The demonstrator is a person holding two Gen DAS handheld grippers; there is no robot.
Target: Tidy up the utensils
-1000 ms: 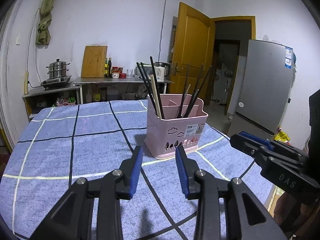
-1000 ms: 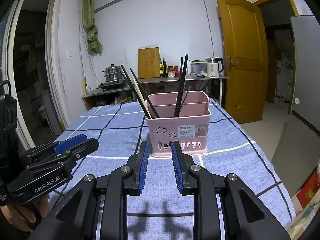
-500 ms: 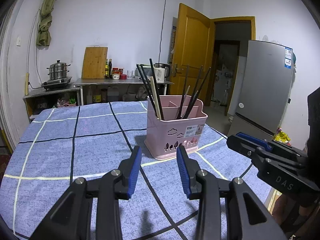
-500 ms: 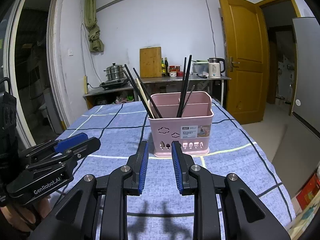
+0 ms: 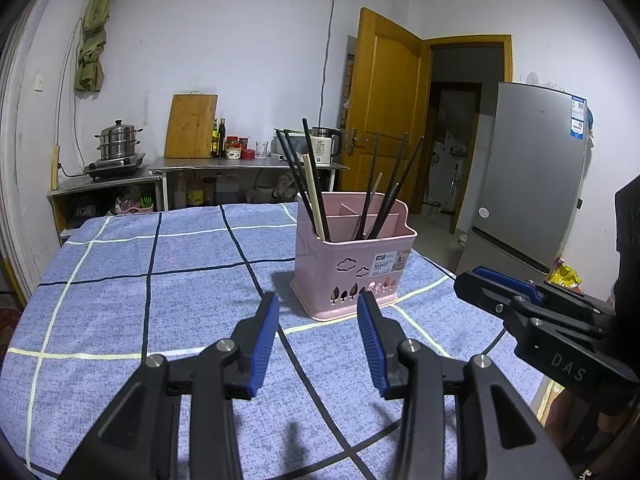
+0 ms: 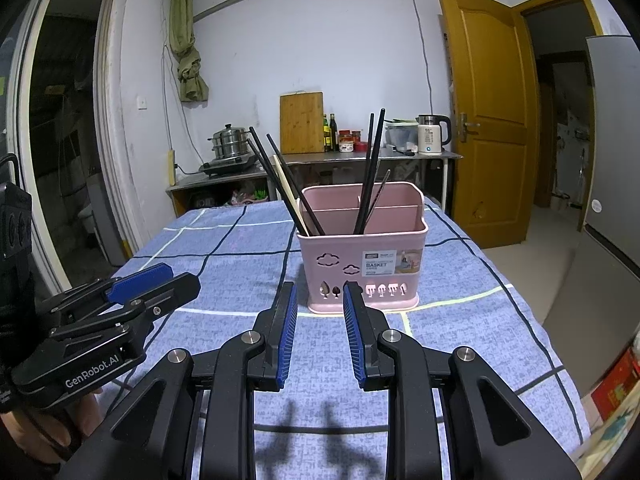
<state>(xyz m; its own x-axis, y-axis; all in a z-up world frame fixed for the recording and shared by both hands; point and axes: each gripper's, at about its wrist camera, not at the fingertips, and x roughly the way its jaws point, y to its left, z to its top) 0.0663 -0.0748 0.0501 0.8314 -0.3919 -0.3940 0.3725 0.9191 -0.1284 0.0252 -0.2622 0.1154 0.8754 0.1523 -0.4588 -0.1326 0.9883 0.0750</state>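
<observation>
Left wrist view: the fridge fills the right of the frame, and the right gripper pokes in at lower right, side-on. Right wrist view trades that for a dark doorway down the left edge, with the left gripper and the fingers of the hand holding it at lower left. Only here does the basket show its label square-on.

And there it is, the pink basket, centre frame in both views, standing on the blue checked cloth. Dark chopsticks and one pale one lean in its left compartment, more dark sticks in the right.

Left gripper, bottom centre of its own view: blue pads spread wide, nothing between them, touching nothing. Right gripper in its own view: pads parted, a narrower gap, empty too, tips just short of the basket's base.
</observation>
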